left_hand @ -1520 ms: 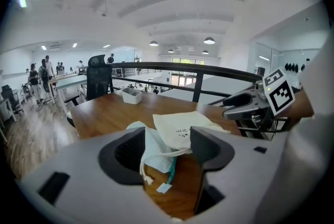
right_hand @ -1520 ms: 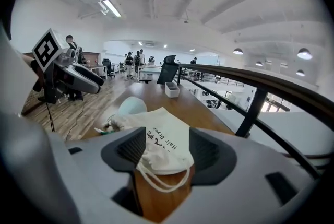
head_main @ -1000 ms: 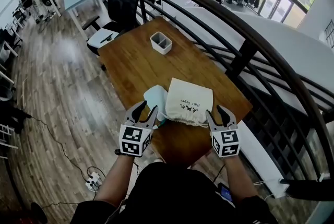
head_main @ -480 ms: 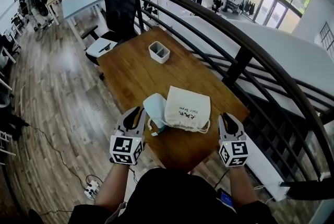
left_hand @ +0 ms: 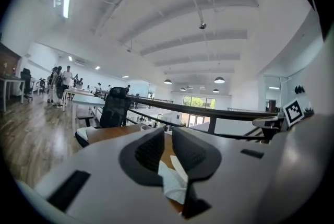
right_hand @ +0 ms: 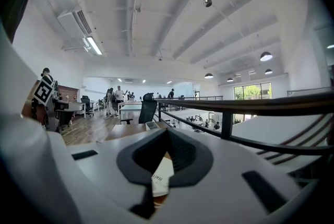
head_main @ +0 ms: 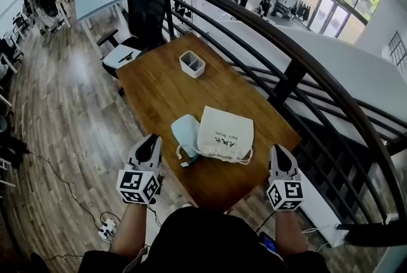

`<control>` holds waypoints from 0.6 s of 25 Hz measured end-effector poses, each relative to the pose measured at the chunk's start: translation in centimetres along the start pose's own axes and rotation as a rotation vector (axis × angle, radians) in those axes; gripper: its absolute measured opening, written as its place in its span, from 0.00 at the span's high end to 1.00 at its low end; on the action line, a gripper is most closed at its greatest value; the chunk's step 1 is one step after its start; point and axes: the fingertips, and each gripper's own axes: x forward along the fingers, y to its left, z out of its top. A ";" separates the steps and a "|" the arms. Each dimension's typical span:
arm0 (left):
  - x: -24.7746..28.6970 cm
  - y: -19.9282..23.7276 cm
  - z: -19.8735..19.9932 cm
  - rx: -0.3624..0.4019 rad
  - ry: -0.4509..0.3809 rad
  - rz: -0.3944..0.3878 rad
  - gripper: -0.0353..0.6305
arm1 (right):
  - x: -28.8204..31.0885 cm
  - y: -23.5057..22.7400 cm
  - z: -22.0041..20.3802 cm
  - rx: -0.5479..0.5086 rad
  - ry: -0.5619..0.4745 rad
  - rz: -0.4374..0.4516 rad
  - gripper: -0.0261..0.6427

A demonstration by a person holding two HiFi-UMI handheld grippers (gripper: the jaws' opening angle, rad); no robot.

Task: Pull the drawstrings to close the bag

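Observation:
A cream drawstring bag [head_main: 224,133] with small print lies on the wooden table [head_main: 159,87], near its front edge. Thin drawstring loops [head_main: 247,156] hang at the bag's near edge. A light-blue cloth item [head_main: 184,130] lies against its left side. My left gripper [head_main: 152,139] hovers off the table's left front corner, apart from the bag. Its jaws are closing to a narrow slit with nothing seen between them. My right gripper [head_main: 278,151] hangs off the right front corner, shut and empty. The bag [right_hand: 162,176] shows beyond the right gripper [right_hand: 168,137], and pale cloth [left_hand: 172,181] beyond the left gripper [left_hand: 168,137].
A small white two-compartment holder [head_main: 192,63] stands at the table's far end. A black office chair [head_main: 146,4] is behind it. A dark curved railing [head_main: 299,68] runs along the right side. A power strip [head_main: 105,230] lies on the wooden floor at the left.
Both grippers have drawn back from the bag's mouth toward me and spread outward. Their jaws went from wide open to nearly together. The bag stays where it was.

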 end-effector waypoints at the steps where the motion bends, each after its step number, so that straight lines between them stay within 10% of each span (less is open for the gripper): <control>1: 0.0 0.3 0.0 -0.009 -0.001 0.008 0.86 | 0.0 -0.1 -0.1 0.011 0.001 -0.003 0.97; 15: 0.1 -0.1 -0.2 -0.011 0.004 0.011 0.87 | 0.7 -0.6 0.2 0.017 -0.007 0.011 0.97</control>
